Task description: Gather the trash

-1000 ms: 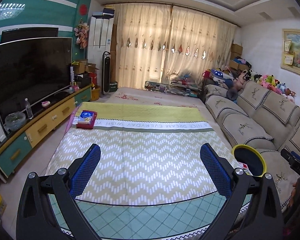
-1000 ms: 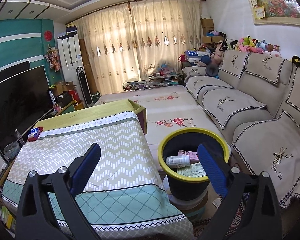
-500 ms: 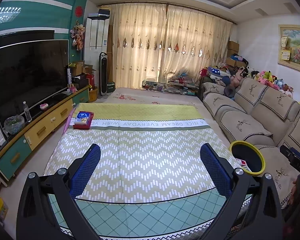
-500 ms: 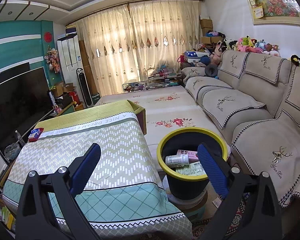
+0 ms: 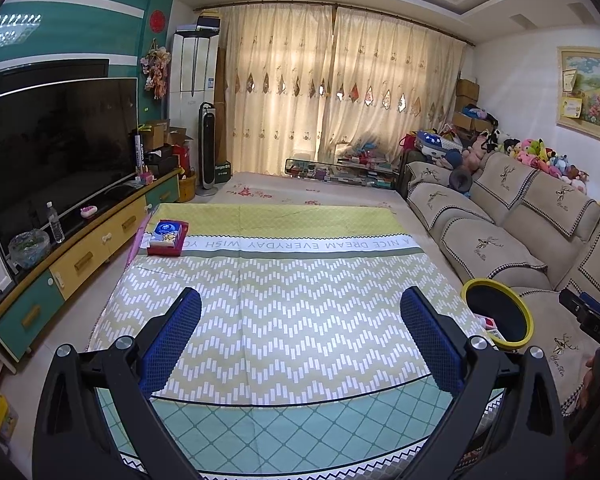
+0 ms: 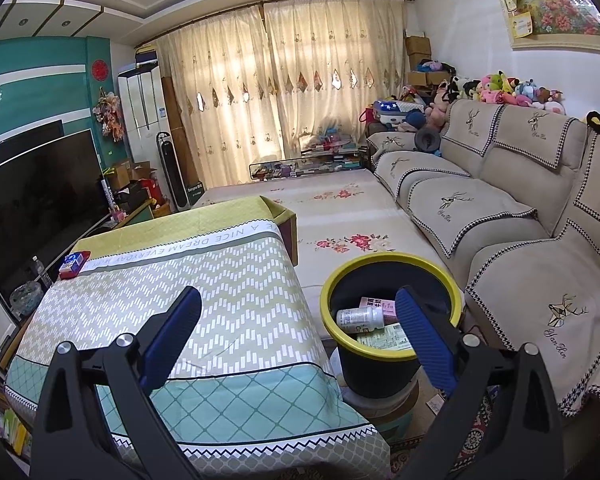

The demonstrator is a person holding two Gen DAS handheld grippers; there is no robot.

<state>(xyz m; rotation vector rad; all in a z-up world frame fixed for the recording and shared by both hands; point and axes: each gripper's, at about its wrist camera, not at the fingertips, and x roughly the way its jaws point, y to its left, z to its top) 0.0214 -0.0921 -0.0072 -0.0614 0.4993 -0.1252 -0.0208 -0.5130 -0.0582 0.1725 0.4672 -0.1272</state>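
A black bin with a yellow rim (image 6: 392, 264) (image 5: 522, 312) stands on the floor between the cloth-covered table (image 6: 228, 280) (image 5: 284, 280) and the sofa. Inside lie a white bottle (image 6: 358, 317), a pink box (image 6: 374, 304) and a printed packet (image 6: 390, 338). A red and blue tissue pack (image 5: 166, 237) (image 6: 74, 265) rests on the table's far left corner. My left gripper (image 5: 300, 334) hangs open over the table's near end, holding nothing. My right gripper (image 6: 298, 330) is open and empty above the table's right edge, its right finger over the bin.
A beige sofa (image 6: 500, 216) runs along the right. A TV (image 5: 56, 148) sits on a yellow and teal cabinet (image 5: 80, 256) to the left. A floral rug (image 6: 340, 216) lies beyond the table, with curtains, a fan and boxes at the back.
Both grippers have drawn back and risen slightly, so the table and the bin look a little farther off. Both stayed open and empty.
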